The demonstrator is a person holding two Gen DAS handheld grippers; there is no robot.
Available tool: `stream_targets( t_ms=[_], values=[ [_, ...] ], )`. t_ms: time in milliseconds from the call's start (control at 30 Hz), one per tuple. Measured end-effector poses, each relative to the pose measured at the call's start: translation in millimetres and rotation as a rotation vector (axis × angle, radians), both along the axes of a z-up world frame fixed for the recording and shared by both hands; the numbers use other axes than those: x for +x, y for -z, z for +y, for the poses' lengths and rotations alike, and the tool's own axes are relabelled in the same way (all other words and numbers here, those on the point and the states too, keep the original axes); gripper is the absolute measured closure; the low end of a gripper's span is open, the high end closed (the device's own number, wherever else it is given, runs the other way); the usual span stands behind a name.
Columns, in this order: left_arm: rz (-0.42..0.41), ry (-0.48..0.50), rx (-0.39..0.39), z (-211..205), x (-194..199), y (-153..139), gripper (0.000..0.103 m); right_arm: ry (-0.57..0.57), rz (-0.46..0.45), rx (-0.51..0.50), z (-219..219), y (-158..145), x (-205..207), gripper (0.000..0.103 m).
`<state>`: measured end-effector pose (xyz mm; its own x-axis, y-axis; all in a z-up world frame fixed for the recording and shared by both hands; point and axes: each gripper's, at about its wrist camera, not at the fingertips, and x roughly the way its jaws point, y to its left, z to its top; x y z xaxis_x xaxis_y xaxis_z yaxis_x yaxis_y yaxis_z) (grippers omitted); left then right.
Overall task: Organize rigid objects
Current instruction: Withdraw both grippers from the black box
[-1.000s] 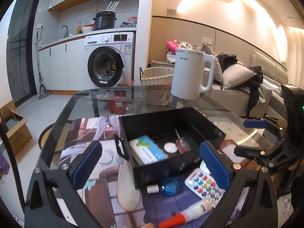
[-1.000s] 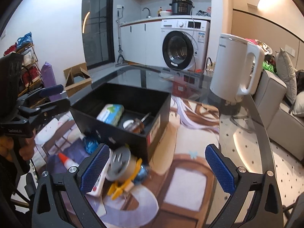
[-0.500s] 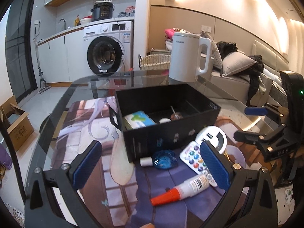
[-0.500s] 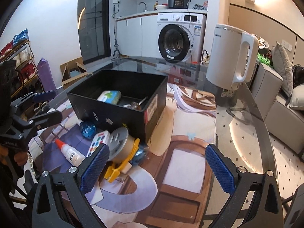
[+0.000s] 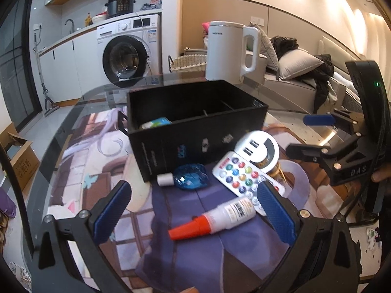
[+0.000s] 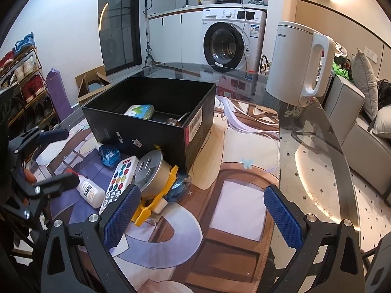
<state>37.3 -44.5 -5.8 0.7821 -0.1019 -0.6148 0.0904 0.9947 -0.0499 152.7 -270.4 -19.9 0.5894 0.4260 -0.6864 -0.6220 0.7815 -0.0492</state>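
Observation:
A black open box (image 5: 195,119) (image 6: 151,112) stands on the printed mat and holds a green-white pack (image 6: 140,111) and small items. In front of it lie a blue bottle (image 5: 191,177), a colour-button remote (image 5: 240,174) (image 6: 119,179), a round white USB hub (image 5: 260,149) (image 6: 150,171), a glue bottle with an orange tip (image 5: 215,217) (image 6: 89,191) and a yellow clip (image 6: 158,195). My left gripper (image 5: 193,217) is open and empty, low over the glue bottle. My right gripper (image 6: 200,216) is open and empty, right of the pile.
A white electric kettle (image 5: 231,51) (image 6: 299,62) stands on the glass table (image 6: 315,151) behind the box. Beyond the table are a washing machine (image 6: 232,39), a sofa with pillows (image 5: 298,68), a cardboard box (image 6: 91,83) and a shoe rack (image 6: 22,78).
Both grippers have drawn back from the box and dropped lower. The left one now frames the glue bottle; more of the loose pile shows in both views.

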Motion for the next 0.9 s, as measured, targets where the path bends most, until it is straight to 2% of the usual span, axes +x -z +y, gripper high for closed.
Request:
stream_targets(
  t_ms=[200,533,900],
  values=[
    [0.026,0.024,0.019,-10,2,7,0.000,-0.004,0.007,0.006,0,0,-2,0.001],
    [0.089,-0.003,0.044,-15,12,19,0.000,-0.010,0.038,-0.016,3,7,0,0.001],
    [0.118,-0.022,0.054,-10,11,25,0.000,-0.025,0.067,-0.045,13,18,-1,0.001]
  ],
)
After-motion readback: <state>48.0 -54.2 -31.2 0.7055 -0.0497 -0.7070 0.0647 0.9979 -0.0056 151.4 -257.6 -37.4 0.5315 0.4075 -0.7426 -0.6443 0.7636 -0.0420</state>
